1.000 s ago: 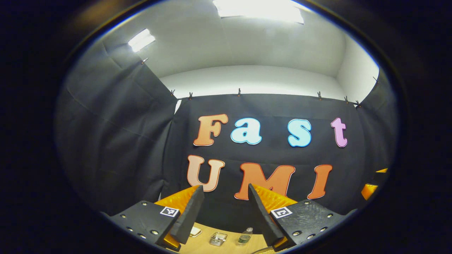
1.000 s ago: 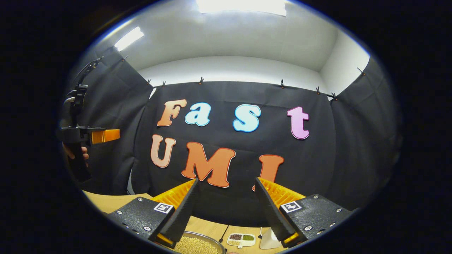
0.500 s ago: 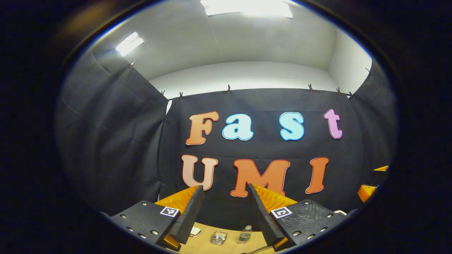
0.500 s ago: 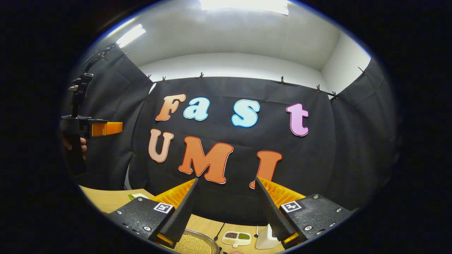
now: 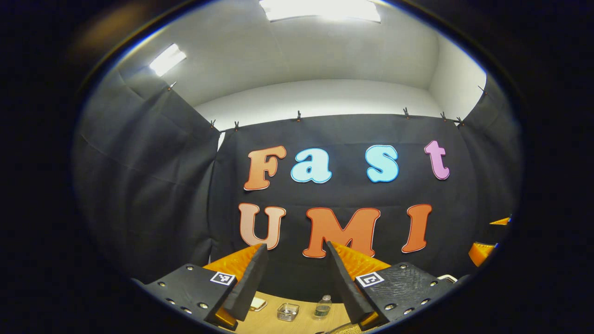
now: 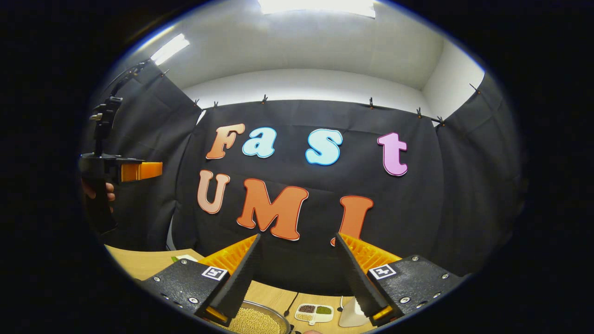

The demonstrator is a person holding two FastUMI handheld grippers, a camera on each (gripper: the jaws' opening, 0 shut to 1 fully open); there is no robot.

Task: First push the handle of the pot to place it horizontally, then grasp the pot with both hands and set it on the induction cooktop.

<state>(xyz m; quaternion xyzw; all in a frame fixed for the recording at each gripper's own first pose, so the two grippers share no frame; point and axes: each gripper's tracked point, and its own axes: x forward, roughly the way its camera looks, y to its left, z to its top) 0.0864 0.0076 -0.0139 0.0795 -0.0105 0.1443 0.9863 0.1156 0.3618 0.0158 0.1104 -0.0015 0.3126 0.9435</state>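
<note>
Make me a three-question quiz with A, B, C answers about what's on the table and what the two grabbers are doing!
1. Where is the bowl of small yellow beads in the right gripper view?
A. Hanging on the wall
B. On the table, below the right gripper
C. Pinched in the left gripper

2. How many colours of grains show in the small white dish?
A. One
B. At least three
C. None, it is bare

3. How do the left gripper's jaws stand?
A. Apart, holding nothing
C. Clamped on the small bottle
B. Shut tight together

Answers: 1 B, the bowl sits on the wooden top just under the fingers. 2 B, dark, green and pale grains lie in separate compartments. 3 A, a wide gap shows between the fingers, and the bottle stands on the table beyond them.
</note>
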